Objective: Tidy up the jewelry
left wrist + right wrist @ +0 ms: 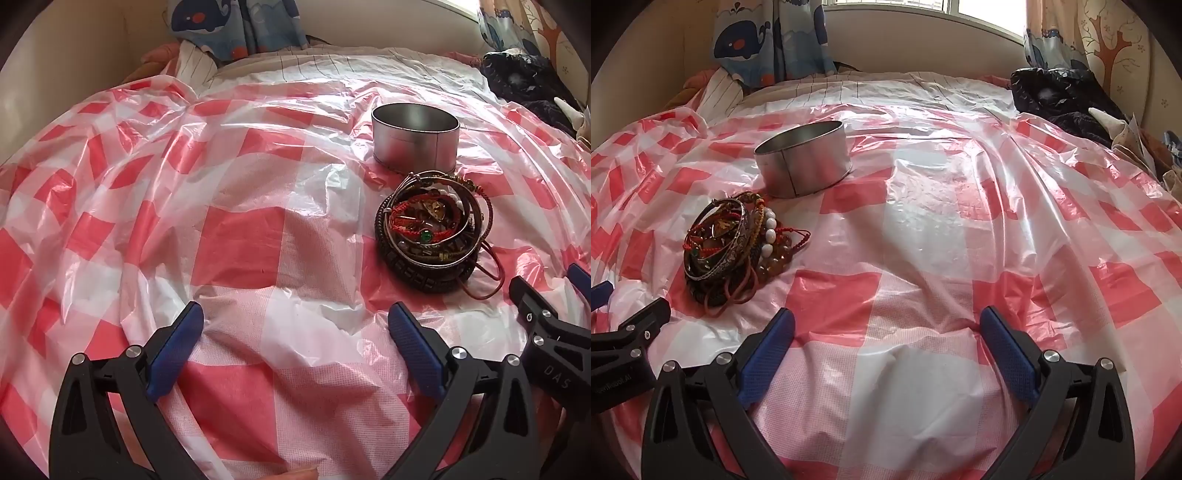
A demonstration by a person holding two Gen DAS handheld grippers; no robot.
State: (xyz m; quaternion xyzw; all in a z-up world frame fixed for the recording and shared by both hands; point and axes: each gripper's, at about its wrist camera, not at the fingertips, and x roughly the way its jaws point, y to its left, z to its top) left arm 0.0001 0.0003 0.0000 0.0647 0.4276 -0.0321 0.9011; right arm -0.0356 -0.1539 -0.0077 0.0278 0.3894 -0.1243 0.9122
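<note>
Red-and-white plastic: a crinkled checked sheet (pixel 236 236) covers the bed under both your tongs.
Left tongs (pixel 295 332): spread wide with nothing between the blue pads (pixel 181 350); they tilt down over the bare sheet.
Right tongs (pixel 886 332): likewise released and empty, angled down at the sheet; in the left wrist view they show at the lower right edge (pixel 554 295).
Jewelry pile (pixel 432 232): a heap of bangles, red cords and beaded bracelets lies ahead and to the right of your left tongs, ahead and to the left of your right tongs (pixel 738 251), touching neither.
Metal tin (pixel 415 138): round, open-topped, standing upright just beyond the pile, farther from both tongs.
Beyond the tin: whale-print curtains (pixel 768 40) hang at the head of the bed, and dark clothing (pixel 1060 96) lies far right of your right tongs.
</note>
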